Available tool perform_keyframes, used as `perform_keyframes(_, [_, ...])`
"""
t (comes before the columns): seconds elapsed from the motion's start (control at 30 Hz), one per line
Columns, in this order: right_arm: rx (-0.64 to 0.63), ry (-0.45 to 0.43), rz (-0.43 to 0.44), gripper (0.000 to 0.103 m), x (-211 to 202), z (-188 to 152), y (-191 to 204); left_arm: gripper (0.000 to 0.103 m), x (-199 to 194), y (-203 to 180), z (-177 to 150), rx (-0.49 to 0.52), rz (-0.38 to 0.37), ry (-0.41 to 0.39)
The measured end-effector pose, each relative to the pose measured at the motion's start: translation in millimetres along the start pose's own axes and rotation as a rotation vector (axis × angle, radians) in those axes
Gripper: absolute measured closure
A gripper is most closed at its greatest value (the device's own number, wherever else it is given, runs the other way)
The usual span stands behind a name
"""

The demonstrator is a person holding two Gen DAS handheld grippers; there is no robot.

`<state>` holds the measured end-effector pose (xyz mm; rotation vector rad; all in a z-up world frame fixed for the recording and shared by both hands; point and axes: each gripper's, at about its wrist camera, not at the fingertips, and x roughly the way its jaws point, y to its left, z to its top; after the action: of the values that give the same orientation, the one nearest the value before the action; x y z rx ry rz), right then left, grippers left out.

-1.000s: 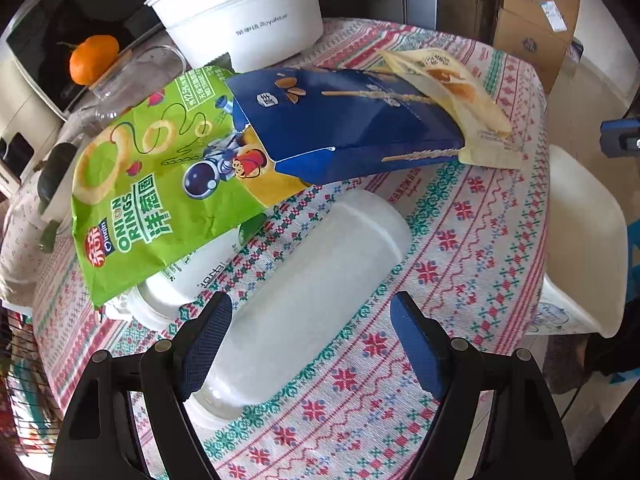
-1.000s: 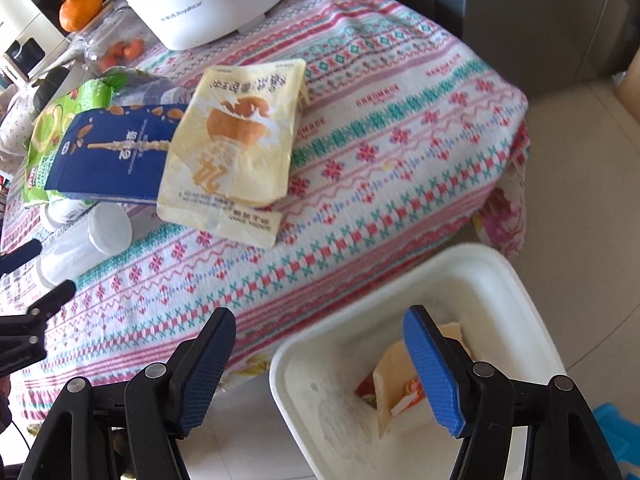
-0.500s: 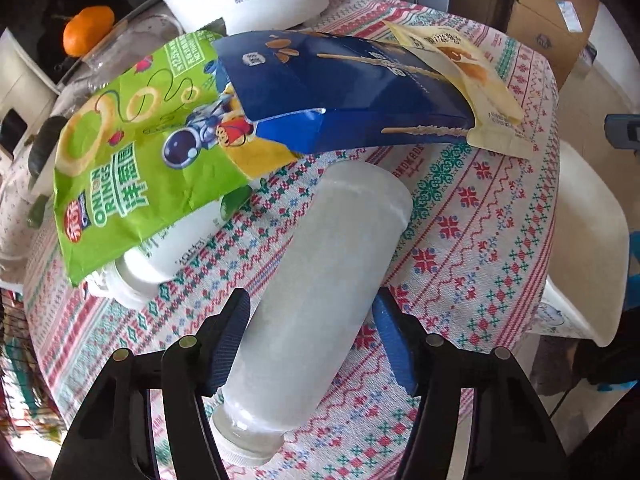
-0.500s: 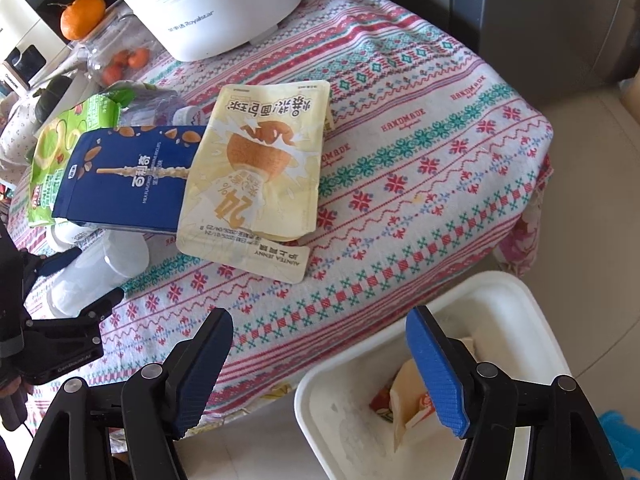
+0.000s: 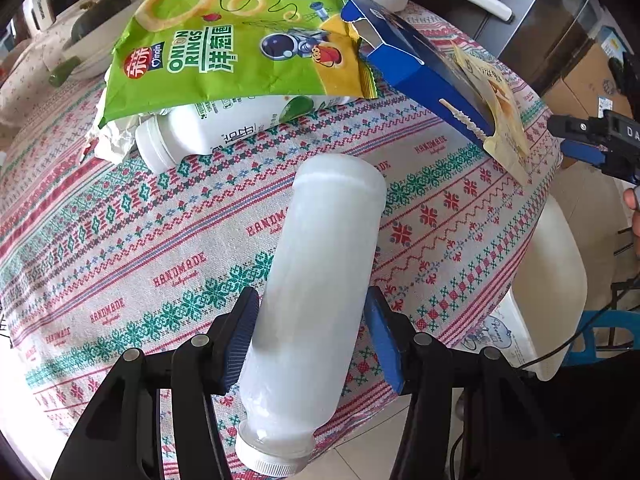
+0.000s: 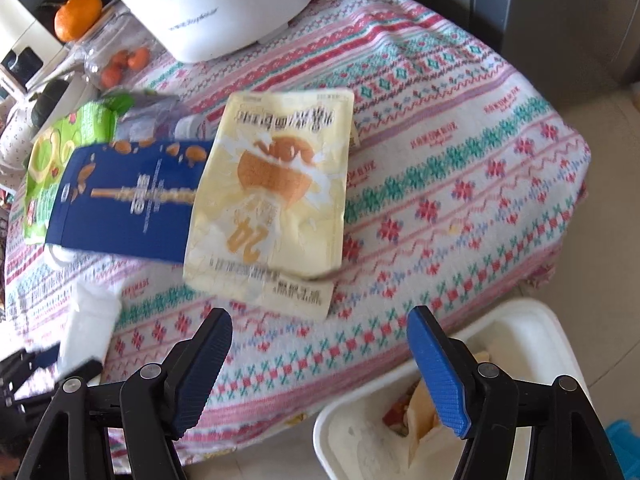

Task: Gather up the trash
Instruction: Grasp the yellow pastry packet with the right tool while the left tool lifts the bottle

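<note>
My left gripper (image 5: 310, 340) is shut on a frosted white plastic bottle (image 5: 320, 272), holding it by its middle over the patterned tablecloth (image 5: 120, 240), cap towards me. Behind it lie a green onion-rings bag (image 5: 236, 44), a white milk bottle (image 5: 216, 128), a blue snack box (image 5: 424, 76) and a yellow pouch (image 5: 500, 120). My right gripper (image 6: 320, 364) is open and empty above the table's near edge, just in front of the yellow pouch (image 6: 276, 192) and the blue box (image 6: 132, 200). The white trash bin (image 6: 532, 320) stands below the table at the lower right, with wrappers inside.
A white cooking pot (image 6: 212, 4) stands at the back of the table. An orange (image 6: 78, 20) and a clear container of small fruit (image 6: 120, 64) sit at the back left. The bin's rim also shows in the left wrist view (image 5: 560, 280). Cardboard boxes (image 5: 588, 80) stand on the floor.
My left gripper has closed on the frosted bottle and lifted it away from the other trash. My right gripper has moved forward from over the bin toward the yellow pouch, staying open.
</note>
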<state>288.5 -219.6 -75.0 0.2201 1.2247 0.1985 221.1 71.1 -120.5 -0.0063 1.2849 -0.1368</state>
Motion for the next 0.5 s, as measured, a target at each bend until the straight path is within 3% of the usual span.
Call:
perform_keyframes(0.1, [0.029, -0.019, 0.034, 0.026, 10, 14, -5, 0.046, -1, 7, -5, -0.002, -0.011, 0.014])
perform_keyframes(0.3, [0.164, -0.011, 0.182, 0.031, 45, 32, -23, 0.048, 12, -3, -1, 0.014, 0.018, 0.025])
perform_keyframes(0.47, [0.228, 0.019, 0.250, 0.050, 69, 32, -26, 0.049, 13, -7, 4, -0.022, -0.017, 0.002])
perform_keyframes(0.5, [0.229, 0.004, 0.255, 0.062, 68, 33, -25, 0.049, 11, -7, 5, -0.026, -0.025, -0.004])
